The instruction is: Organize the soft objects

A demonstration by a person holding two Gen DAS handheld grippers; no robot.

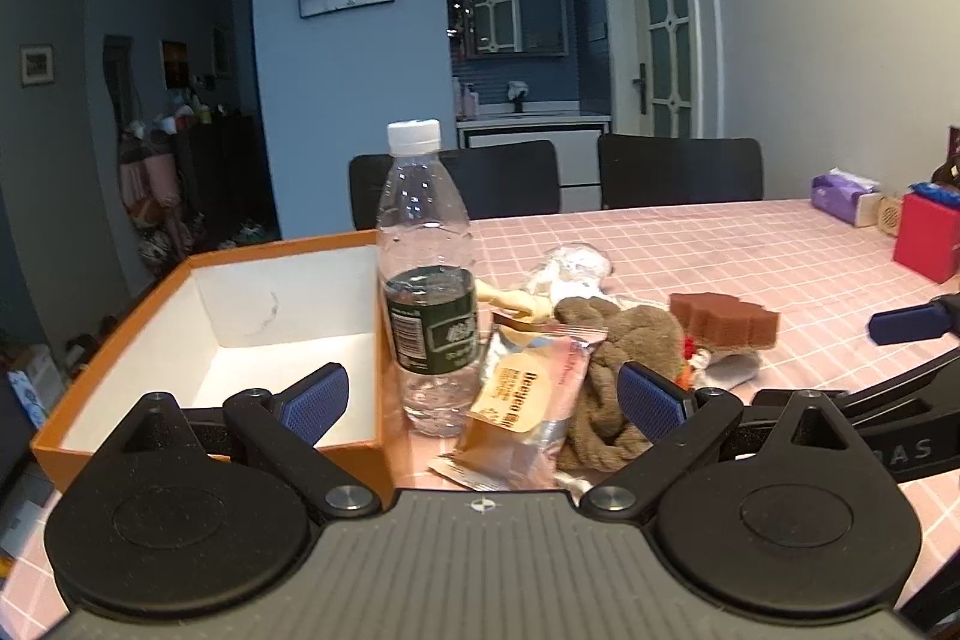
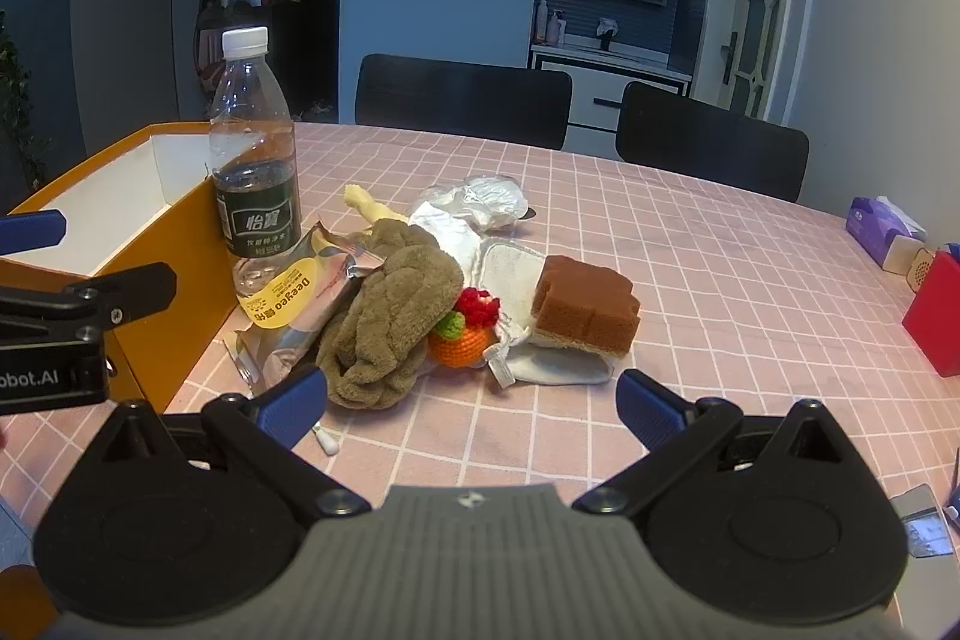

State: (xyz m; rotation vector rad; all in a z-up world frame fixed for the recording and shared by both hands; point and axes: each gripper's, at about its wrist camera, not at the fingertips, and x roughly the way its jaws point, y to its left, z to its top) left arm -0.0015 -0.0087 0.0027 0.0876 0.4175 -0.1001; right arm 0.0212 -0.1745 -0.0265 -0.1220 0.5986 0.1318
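We take the water bottle (image 2: 255, 160) as our landmark: it stands upright on the bench (image 2: 690, 280), touching the long side of an orange box (image 2: 180, 292) with a bare white inside.

Just to the right of the bottle, leaning against its base, lies a foil snack packet (image 2: 294, 304). Beside that packet, further from the bottle, sits a crumpled brown towel (image 2: 390, 316), partly lying over the packet's edge. Tucked against the towel on the side away from the bottle is a small crocheted orange fruit (image 2: 465, 334) with a red top. Further right again, a brown sponge (image 2: 585, 310) rests on a white cloth (image 2: 552, 370). Behind the towel, seen from the bottle, we find a pale yellow piece (image 2: 369, 205) and a crinkled clear plastic bag (image 2: 480, 202). A small white cotton swab (image 2: 327, 441) lies on the bench in front of the towel.

Our left gripper (image 1: 483, 397) has its jaws spread wide and holds nothing; the bottle and the packet sit between its fingers in its own view. Our right gripper (image 2: 471, 400) is likewise spread wide and empty, hovering near the towel and the white cloth.

Well to the right of the bottle, at the bench's far edge, are a red box (image 2: 936, 322) and a purple tissue pack (image 2: 879, 226).
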